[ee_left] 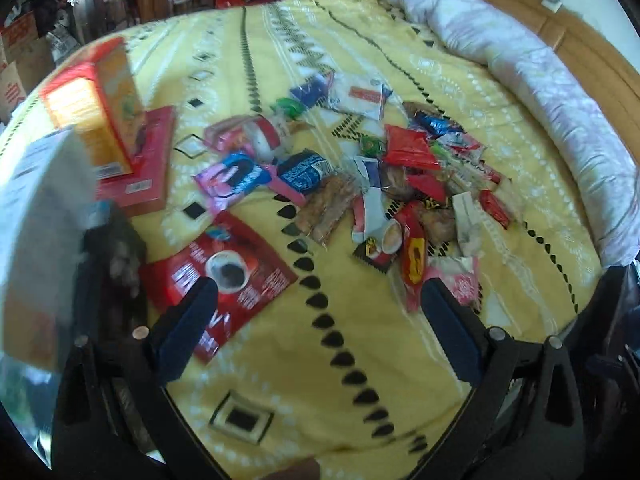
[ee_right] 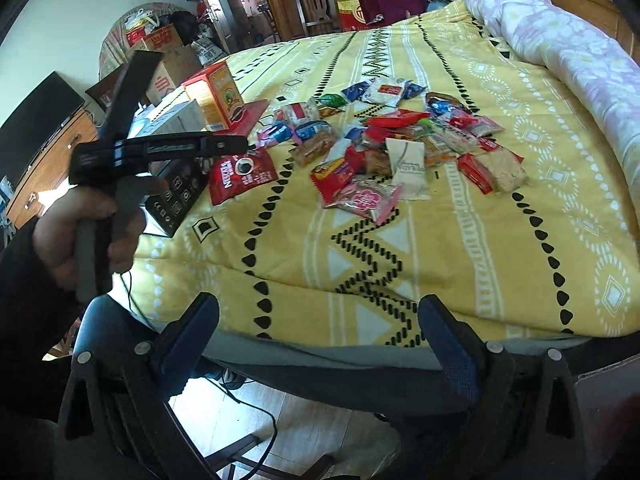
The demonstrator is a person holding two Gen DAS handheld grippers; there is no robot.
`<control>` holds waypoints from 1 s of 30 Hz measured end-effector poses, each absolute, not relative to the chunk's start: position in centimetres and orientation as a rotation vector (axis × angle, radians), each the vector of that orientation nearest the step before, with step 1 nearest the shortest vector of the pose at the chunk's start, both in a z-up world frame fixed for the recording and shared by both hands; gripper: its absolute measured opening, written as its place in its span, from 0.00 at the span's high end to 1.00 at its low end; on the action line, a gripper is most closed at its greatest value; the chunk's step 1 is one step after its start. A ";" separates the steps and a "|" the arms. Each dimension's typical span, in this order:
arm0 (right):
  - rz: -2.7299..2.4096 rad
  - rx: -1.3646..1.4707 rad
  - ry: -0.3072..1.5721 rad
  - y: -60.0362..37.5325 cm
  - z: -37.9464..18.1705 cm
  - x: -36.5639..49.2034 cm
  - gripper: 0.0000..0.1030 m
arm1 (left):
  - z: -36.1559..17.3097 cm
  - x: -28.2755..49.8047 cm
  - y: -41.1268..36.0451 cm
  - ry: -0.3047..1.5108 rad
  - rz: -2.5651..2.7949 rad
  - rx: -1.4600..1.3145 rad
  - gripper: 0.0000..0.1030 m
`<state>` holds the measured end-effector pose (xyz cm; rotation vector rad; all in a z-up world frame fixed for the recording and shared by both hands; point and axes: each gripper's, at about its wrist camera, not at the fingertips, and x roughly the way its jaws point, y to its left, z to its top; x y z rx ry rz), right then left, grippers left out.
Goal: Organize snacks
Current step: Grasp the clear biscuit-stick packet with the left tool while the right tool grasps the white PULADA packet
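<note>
Both grippers, left gripper and right gripper, hang spread and empty; the snack pile lies unsorted on the bed, nearly everything left.

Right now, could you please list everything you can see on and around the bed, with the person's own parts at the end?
bedspread: one, yellow with black and white pattern, covering the bed
rolled quilt: one, pale pink, along the far edge of the bed
snack pile: many small packets, mixed colours, loose at mid-bed
pink packet: one, nearest edge of the pile
coffee sachet: one, red, lying flat, left of the pile
orange box: one, upright on a flat red box
black box: one, at the bed's left edge
left hand: gripping the left hand-held gripper, open, empty
right hand-held gripper: open, empty, at the bed's near edge
</note>
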<state>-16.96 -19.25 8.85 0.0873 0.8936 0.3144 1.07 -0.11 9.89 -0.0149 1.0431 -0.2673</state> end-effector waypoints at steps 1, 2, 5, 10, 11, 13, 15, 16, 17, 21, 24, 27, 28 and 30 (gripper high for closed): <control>0.307 0.096 0.897 -19.7 8.7 -16.7 0.02 | 9.2 2.2 -0.5 1.061 -0.278 -0.011 0.04; 0.299 0.107 0.904 -20.2 8.4 -16.5 0.02 | 8.5 3.1 -0.9 1.073 -0.282 -0.004 0.04; 0.282 0.130 0.920 -21.3 7.8 -15.8 0.02 | 6.2 5.4 -2.0 1.116 -0.290 0.028 0.05; 0.259 0.166 0.957 -22.7 6.4 -14.1 0.02 | 3.7 7.6 -3.1 1.152 -0.290 0.036 0.10; 0.257 0.169 0.961 -22.8 6.2 -13.8 0.02 | 3.4 8.0 -3.4 1.151 -0.285 0.039 0.10; 0.254 0.170 0.969 -23.0 5.8 -13.0 0.02 | 3.1 8.6 -3.7 1.142 -0.277 0.036 0.09; 0.251 0.174 0.972 -23.1 5.5 -12.2 0.02 | 3.0 8.9 -3.8 1.136 -0.293 0.016 0.17; 0.251 0.176 0.970 -23.1 5.4 -11.9 0.02 | 3.1 8.8 -3.9 1.130 -0.299 0.011 0.27; 0.250 0.178 0.968 -23.2 5.3 -11.5 0.02 | 3.2 8.5 -4.1 1.127 -0.317 0.005 0.34; 0.241 0.192 0.958 -23.4 5.2 -9.3 0.08 | 4.1 7.0 -4.7 1.114 -0.328 0.036 0.56; 0.237 0.207 0.958 -23.7 4.8 -6.5 0.16 | 5.0 5.1 -3.8 1.098 -0.351 -0.016 0.56; 0.238 0.215 0.971 -23.7 4.2 -3.1 0.24 | 5.1 3.8 -2.3 1.095 -0.336 -0.071 0.56; 0.235 0.222 0.977 -23.7 3.9 -2.1 0.26 | 5.0 3.7 -1.8 1.103 -0.323 -0.097 0.57; 0.232 0.230 0.984 -23.5 3.2 0.0 0.26 | 4.9 3.0 -1.0 1.111 -0.306 -0.124 0.57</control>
